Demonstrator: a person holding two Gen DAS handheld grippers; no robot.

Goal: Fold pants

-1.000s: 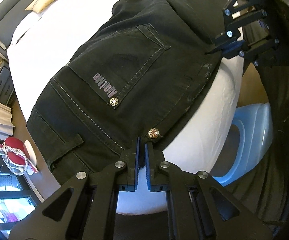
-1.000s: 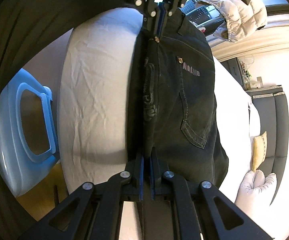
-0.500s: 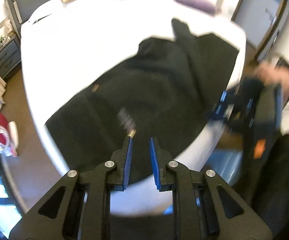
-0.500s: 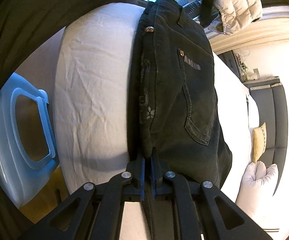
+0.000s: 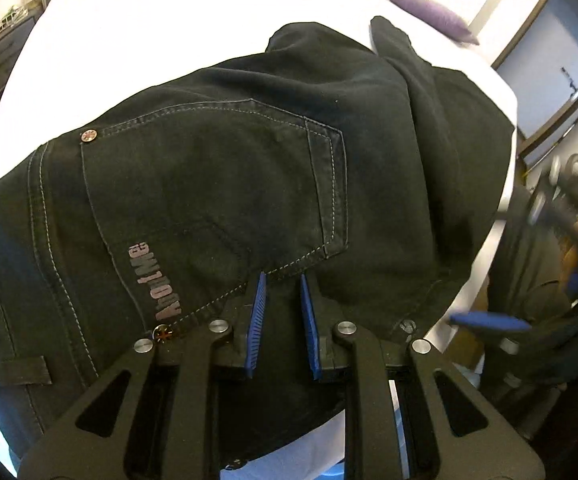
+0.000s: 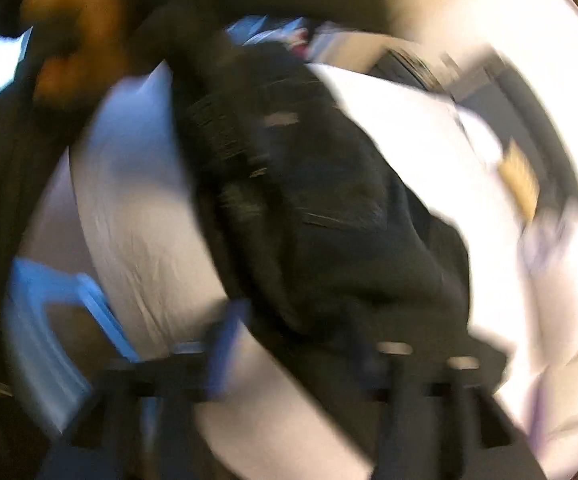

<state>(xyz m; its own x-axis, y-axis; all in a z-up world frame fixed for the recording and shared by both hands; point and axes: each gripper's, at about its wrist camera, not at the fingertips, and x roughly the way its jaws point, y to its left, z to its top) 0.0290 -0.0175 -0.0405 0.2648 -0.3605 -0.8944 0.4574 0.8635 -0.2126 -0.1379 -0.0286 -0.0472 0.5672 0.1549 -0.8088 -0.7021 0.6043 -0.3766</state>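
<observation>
Bed (image 5: 193, 28) fills both views, white sheet bare around black pants (image 5: 225, 184) that lie flat across its near edge, waistband hanging slightly over the side. A second ago both grippers pinched the waistband, one at each end; now the cloth is let go and settled, which suggests a fold has just been laid down and the next one can begin. The pants' long axis runs from the waistband, at lower left of the left wrist view, away toward upper right, where the doubled legs end in a rumpled dark heap near the far edge of the sheet. The seat faces up: a back pocket (image 5: 217, 200) with pale stitching and a printed logo lies uppermost, a rivet at its corner. Left gripper (image 5: 283, 320) hovers just over the pocket's lower seam, its blue pads a narrow gap apart, pinching nothing, with cloth only beneath them. Right gripper (image 6: 289, 344) is badly blurred in its own view; its jaws are opening, and the one blue pad that can be made out stands over the sheet, clear of the pants, with nothing held. A blue bin (image 6: 45, 320) sits on the floor below the bed edge. A purple cushion (image 5: 429, 12) lies at the far side.
</observation>
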